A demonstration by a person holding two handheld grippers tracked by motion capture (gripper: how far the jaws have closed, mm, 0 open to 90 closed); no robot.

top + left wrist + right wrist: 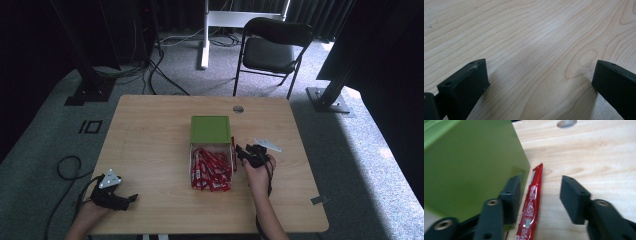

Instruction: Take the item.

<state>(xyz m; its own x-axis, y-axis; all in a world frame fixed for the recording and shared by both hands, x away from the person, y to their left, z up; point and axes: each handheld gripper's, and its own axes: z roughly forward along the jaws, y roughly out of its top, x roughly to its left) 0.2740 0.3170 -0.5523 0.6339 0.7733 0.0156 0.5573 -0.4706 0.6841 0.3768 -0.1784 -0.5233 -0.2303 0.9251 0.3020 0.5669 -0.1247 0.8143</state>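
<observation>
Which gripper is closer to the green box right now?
Right. The right gripper sits right beside the green box, jaws open around a red packet lying along its side. The left gripper rests open near the table's near left corner, far from it.

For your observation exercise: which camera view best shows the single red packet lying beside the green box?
The right gripper view: the red packet lies close up between the open tongs, beside the green box. The high view shows it as a sliver. The left gripper view faces bare table.
</observation>
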